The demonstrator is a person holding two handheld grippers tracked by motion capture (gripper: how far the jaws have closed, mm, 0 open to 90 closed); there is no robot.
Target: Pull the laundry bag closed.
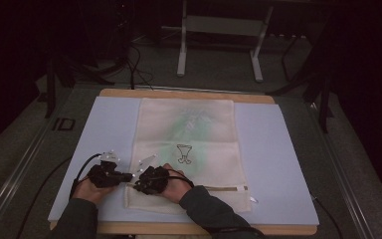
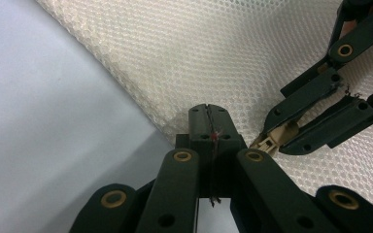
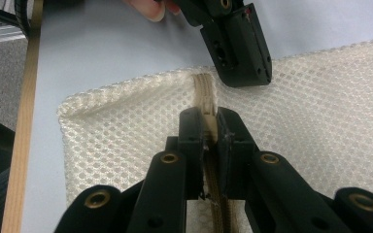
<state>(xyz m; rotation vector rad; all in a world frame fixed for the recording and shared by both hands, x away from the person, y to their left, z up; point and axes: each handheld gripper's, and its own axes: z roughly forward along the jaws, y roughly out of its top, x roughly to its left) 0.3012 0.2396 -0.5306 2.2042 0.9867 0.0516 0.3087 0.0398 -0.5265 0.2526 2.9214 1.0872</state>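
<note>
A cream mesh bag (image 1: pixel 189 144) lies flat on the pale blue mat (image 1: pixel 268 149), with its zipper (image 1: pixel 219 187) running along the near end. Something green shows faintly through the mesh. My left gripper (image 1: pixel 128 177) is shut on the bag's left edge by the zipper's end; in its own view the jaws (image 2: pixel 208 114) meet at the mesh border. My right gripper (image 1: pixel 137 185) is shut on the tan zipper pull (image 2: pixel 270 141); in its own view the jaws (image 3: pixel 210 121) pinch the pull over the zipper track (image 3: pixel 205 92). The two grippers sit almost tip to tip.
The mat covers a wooden table (image 1: pixel 189 93) whose front edge (image 3: pixel 22 145) lies close to the bag's corner. Cables (image 1: pixel 79 172) trail from the grippers to the left. A metal stand (image 1: pixel 219 30) is on the floor beyond the table.
</note>
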